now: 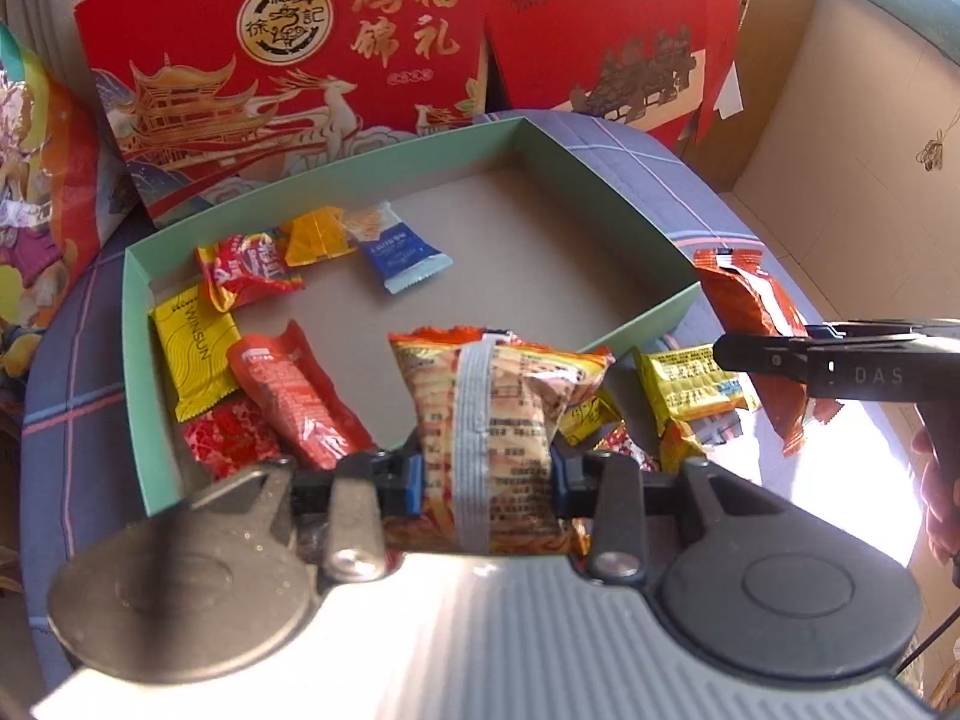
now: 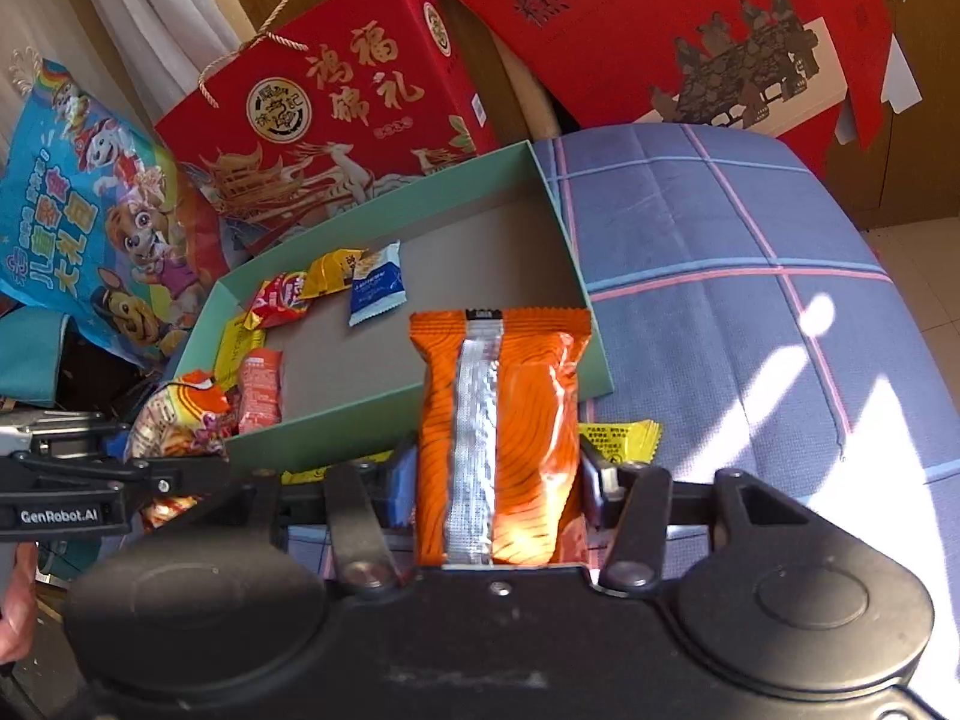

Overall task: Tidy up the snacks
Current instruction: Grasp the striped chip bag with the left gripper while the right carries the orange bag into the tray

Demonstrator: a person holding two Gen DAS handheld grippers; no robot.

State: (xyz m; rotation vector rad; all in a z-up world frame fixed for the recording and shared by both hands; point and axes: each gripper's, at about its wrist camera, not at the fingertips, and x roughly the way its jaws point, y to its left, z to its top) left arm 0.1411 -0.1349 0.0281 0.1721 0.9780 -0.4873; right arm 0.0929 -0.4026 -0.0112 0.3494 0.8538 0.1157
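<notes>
While hanging over the near wall of the green box point(image 1: 133, 360), squeezed a puffy yellow and orange snack bag point(image 1: 480, 396) tight in the left gripper point(image 1: 486, 474), with one blue pad pressed on each side. Held an orange striped snack bag point(image 2: 510, 408) the same way in the right gripper point(image 2: 498, 480), clamped from both sides, standing up, with its silver seam facing the camera. Kept that bag close to the box's near right corner.

Saw small snacks lying in the left part of the box: a blue packet point(image 1: 399, 252), a yellow packet point(image 1: 195, 348) and a few red ones. Spotted more snacks outside, on the checked cloth point(image 1: 630, 150) just beside the near wall, with another yellow pack point(image 1: 690, 384) among them. Saw a big red gift box point(image 1: 270, 60) with gold writing standing behind the green one.
</notes>
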